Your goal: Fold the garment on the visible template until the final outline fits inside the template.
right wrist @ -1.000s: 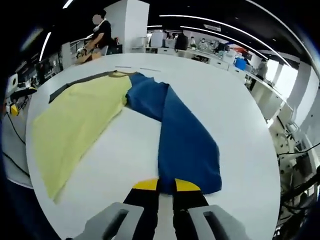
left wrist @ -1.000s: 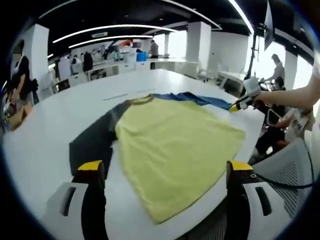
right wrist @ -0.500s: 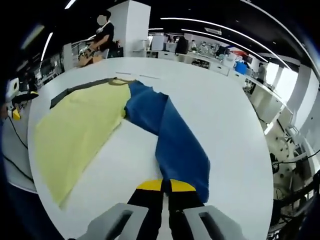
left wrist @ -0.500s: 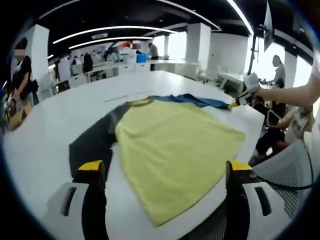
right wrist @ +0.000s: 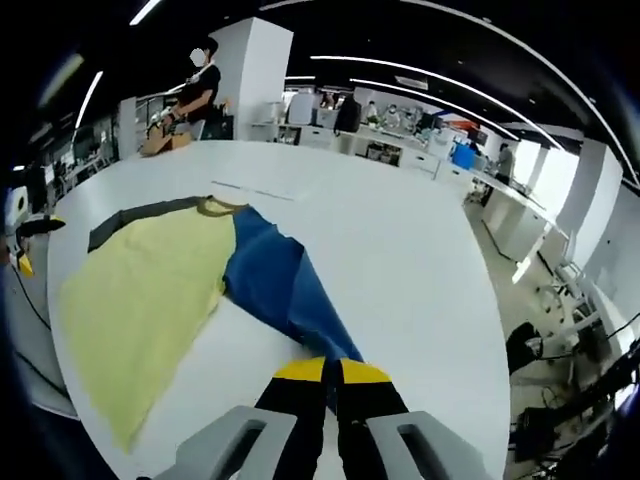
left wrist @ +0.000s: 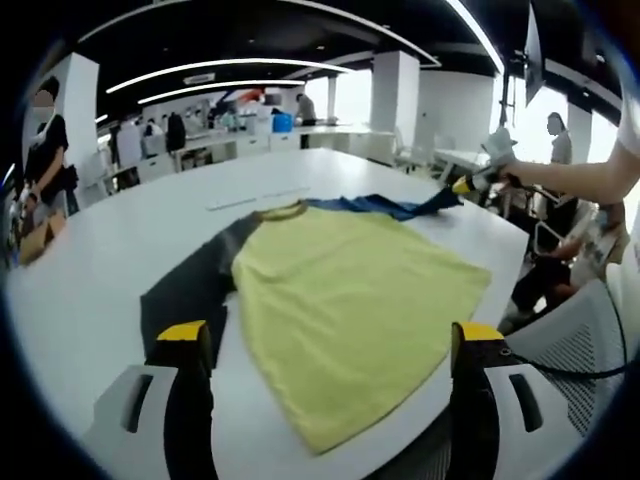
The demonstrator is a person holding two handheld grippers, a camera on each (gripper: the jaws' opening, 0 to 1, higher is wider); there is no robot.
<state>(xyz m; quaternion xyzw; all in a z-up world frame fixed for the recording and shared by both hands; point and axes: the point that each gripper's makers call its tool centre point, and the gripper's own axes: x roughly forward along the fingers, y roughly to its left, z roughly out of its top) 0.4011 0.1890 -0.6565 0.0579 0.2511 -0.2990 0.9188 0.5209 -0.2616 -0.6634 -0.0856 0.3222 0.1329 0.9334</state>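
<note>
the end of the blue sleeve [right wrist: 290,300] vanishes between the closed tips of the right tongs [right wrist: 331,372], so its cuff cannot be seen. the far tabletop [left wrist: 90,270] carries faint thin marks too small to make out. the yellow shirt's [left wrist: 350,300] near hem blurs toward the tabletop edge.

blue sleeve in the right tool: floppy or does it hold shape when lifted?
Likely floppy: the blue sleeve sags from the right tool down to the table. Probably light, since only its pinched tip is raised. The yellow body lies flat, so it may drag along.
</note>
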